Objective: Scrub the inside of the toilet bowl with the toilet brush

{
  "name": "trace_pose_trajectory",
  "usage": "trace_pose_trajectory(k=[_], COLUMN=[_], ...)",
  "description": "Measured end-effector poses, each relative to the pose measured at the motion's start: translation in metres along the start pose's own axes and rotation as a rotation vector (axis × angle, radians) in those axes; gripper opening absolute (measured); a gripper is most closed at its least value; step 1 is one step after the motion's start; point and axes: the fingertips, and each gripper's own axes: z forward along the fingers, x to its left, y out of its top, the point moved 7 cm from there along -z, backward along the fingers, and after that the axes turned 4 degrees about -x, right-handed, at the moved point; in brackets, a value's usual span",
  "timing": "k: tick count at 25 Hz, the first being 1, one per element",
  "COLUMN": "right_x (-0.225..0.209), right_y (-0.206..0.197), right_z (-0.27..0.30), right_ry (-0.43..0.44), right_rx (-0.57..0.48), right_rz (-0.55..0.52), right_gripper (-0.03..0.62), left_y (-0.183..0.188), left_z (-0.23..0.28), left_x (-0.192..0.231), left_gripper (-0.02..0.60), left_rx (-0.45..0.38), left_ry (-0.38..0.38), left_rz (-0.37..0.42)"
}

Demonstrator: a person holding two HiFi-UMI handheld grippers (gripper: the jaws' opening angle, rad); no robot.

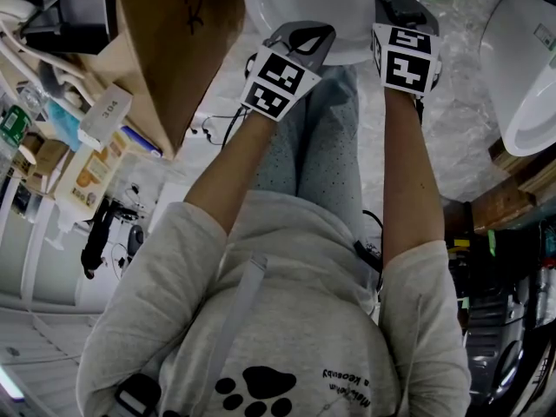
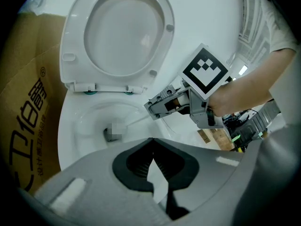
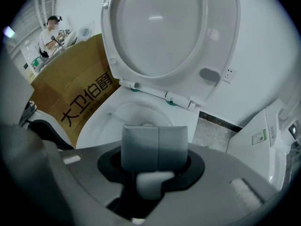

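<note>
Now I judge the scrubbing under way: my right gripper (image 3: 157,147) is clamped on the slim white-handled toilet brush (image 2: 112,133), whose grey head sits low inside the white ceramic toilet bowl (image 2: 70,131). My left gripper (image 2: 151,147) hovers above, closed on nothing. The next move calls for sweeping the head round the bowl's walls.

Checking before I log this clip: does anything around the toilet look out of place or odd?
Nothing spilled or broken shows. The one oddity is a big cardboard box standing close beside the toilet bowl, crowding it. The toilet brush sits in the bowl, held by the right tongs.
</note>
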Motion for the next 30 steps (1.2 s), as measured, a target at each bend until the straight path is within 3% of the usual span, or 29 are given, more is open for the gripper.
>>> trace_pose_trajectory(k=[18, 30], right_x=[-0.005, -0.005], right_y=[-0.025, -0.067], right_z=[-0.02, -0.039], right_ry=[-0.027, -0.049], right_rx=[-0.006, 0.021], right_rz=[0.027, 0.032], right_gripper=[0.153, 0.153], left_y=[-0.011, -0.024], left_z=[-0.007, -0.015], left_x=[-0.016, -0.031], left_gripper=[0.004, 0.003], left_rx=[-0.005, 0.003], left_ry=[0.003, -0.004], left_rz=[0.013, 0.035])
